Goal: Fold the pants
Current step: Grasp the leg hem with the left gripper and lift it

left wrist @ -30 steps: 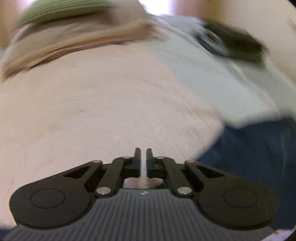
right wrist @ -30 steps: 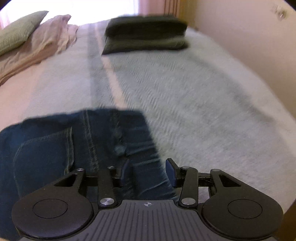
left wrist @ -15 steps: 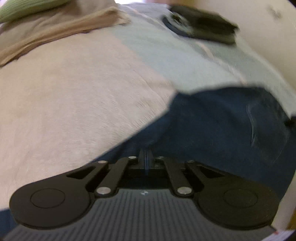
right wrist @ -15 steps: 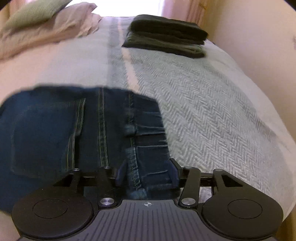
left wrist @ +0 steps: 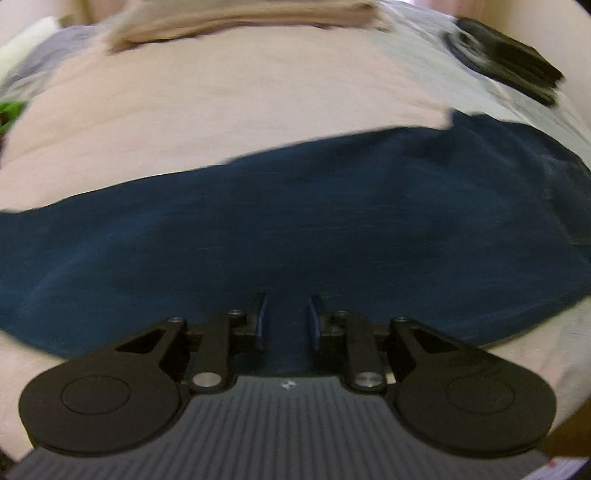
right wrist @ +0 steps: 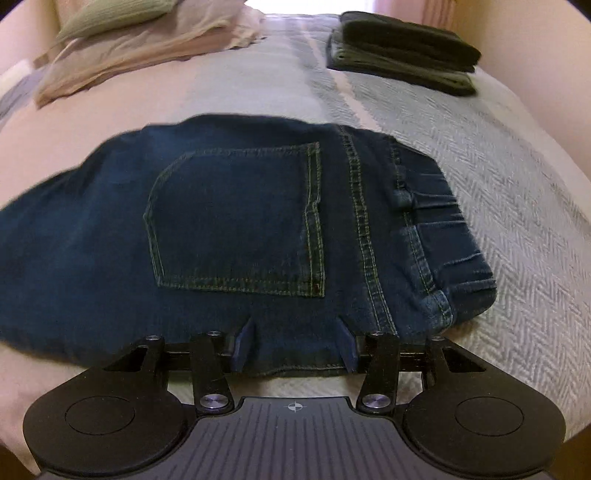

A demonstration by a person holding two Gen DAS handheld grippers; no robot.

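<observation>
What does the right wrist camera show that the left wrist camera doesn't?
Only the right wrist view shows the dark blue denim jeans' stitched back pocket, waistband and a green pillow. Only the left wrist view shows the plain blue leg fabric stretching leftward. Both show the jeans lying on the bed, the stack of dark folded clothes, and an open gripper, right and left.

The left tool (left wrist: 286, 321), shut a second ago over bare pink bedding, now stands parted with the dark blue jeans (left wrist: 295, 229) filling its view. The right tool (right wrist: 293, 347) spreads wider than before, and the jeans' near hem now lies between its fingers (right wrist: 242, 345). The back pocket (right wrist: 236, 218) has come into full view, lying flat on the bed (right wrist: 498, 177).
</observation>
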